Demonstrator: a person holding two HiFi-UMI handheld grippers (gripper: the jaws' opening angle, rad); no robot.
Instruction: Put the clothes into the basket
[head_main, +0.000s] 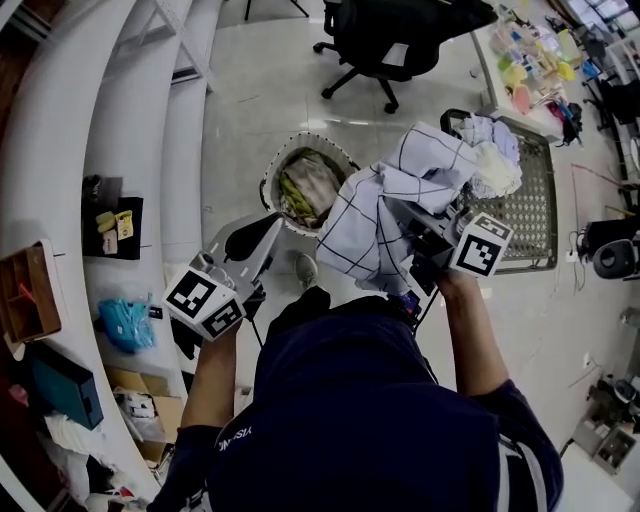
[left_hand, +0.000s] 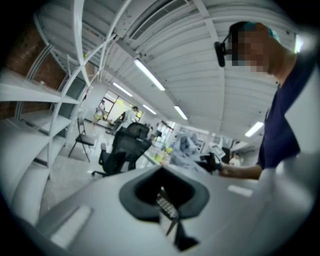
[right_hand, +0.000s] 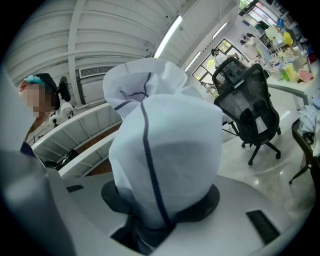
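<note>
**Get the cloth over the basket**

The right gripper (head_main: 425, 235) is clamped on a white checked cloth (head_main: 365, 225), which hangs just beside the basket's (head_main: 300, 140) right rim (clothes already lie inside). The left gripper (head_main: 255, 240) is closed and empty. It would be best to centre the bundle above the opening before letting go, so no trailing fold catches the rim.

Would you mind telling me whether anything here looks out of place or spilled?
Nothing stands out: the basket stands upright with clothes inside, and the checked shirt hangs bunched from the jaws of the right gripper, not dropped.
</note>
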